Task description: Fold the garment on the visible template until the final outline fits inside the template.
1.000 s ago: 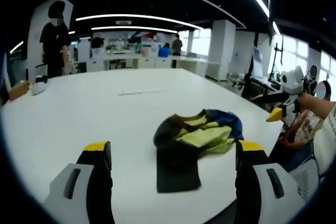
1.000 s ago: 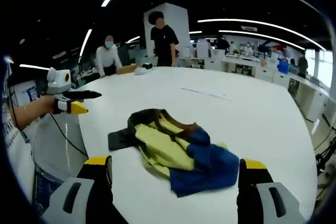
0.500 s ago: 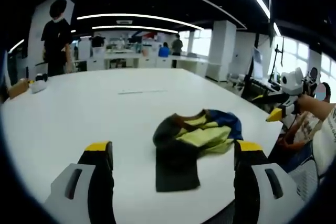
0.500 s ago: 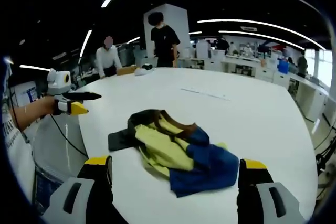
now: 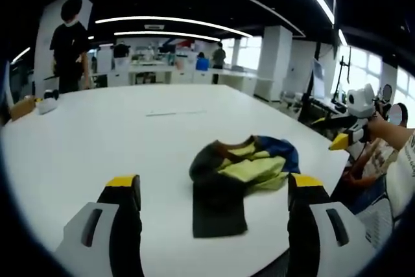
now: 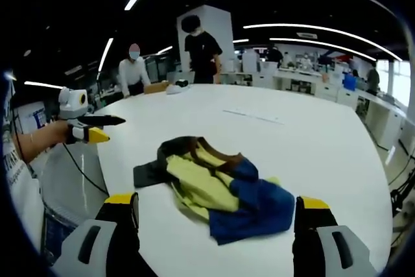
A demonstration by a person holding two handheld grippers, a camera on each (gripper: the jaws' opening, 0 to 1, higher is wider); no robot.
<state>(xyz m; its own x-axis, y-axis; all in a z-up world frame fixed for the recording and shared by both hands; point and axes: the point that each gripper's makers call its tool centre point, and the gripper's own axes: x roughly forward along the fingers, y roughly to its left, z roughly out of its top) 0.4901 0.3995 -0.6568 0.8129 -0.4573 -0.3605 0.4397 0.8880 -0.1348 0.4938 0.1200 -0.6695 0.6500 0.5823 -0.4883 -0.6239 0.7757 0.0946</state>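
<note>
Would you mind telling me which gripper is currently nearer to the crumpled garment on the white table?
Neither clearly: it looks about even. The left gripper and the right gripper each hang open short of the garment, on opposite sides of it, neither touching it, so I cannot pick one.

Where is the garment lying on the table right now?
The garment lies crumpled on the white table near its front edge, ahead of and between the open jaws in both gripper views, untouched by either gripper.
</note>
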